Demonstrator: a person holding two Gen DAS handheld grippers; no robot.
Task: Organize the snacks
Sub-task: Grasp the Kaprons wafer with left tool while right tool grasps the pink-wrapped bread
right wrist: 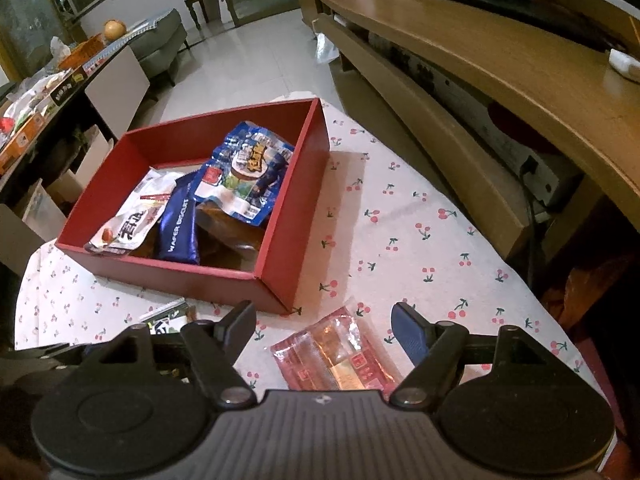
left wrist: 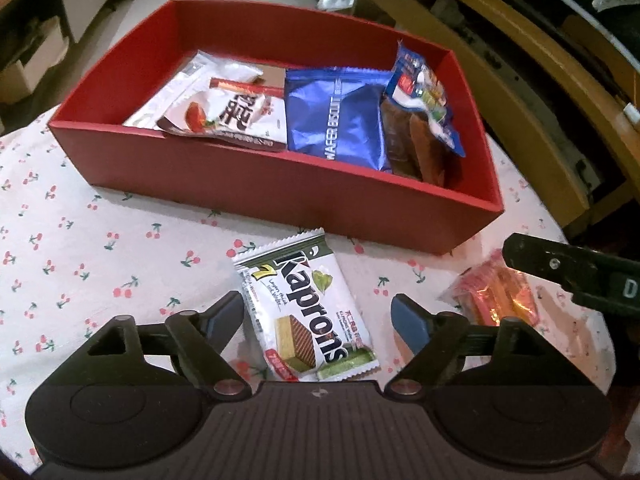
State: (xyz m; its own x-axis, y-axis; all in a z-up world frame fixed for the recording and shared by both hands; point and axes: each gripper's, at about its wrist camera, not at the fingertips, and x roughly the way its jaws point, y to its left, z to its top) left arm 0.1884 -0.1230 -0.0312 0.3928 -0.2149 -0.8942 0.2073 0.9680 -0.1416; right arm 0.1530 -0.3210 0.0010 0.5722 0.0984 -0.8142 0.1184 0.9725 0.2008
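1. A red box [left wrist: 256, 184] is sitting on the cherry-print tabletop [left wrist: 80, 240] and serving as the collecting bin. Three snack packs are already lying inside it: a white pouch [left wrist: 216, 116] toward its left end, a blue wafer-biscuit bag [left wrist: 340, 116] in the middle, and a blue-and-clear packet [left wrist: 420, 92] leaning on its right wall.
2. Two snacks are waiting outside the box, both just in front of its near wall, likely because they are next to go in. The Kaprons wafer pack [left wrist: 308, 320] is lying flat opposite the box's middle. The pink-wrapped pack [left wrist: 496, 296] is lying flat off the box's right front corner.
3. The left tongs [left wrist: 318, 316] are standing open astride the Kaprons wafer pack; the pads are not pressing it.
4. The right tongs [right wrist: 324, 330] are likewise open over the pink-wrapped pack [right wrist: 336, 356], with no grip on it.
5. Both tongs are angling downward, which suggests each is lining up a pick of its own pack.
6. The left wrist view is showing the Kaprons label in full and a black part of the right tongs beside the pink pack.
7. The right wrist view is showing only a corner of the Kaprons pack, but it is revealing the front of the blue-and-clear packet [right wrist: 248, 172] and the bare cloth to the right of the box.
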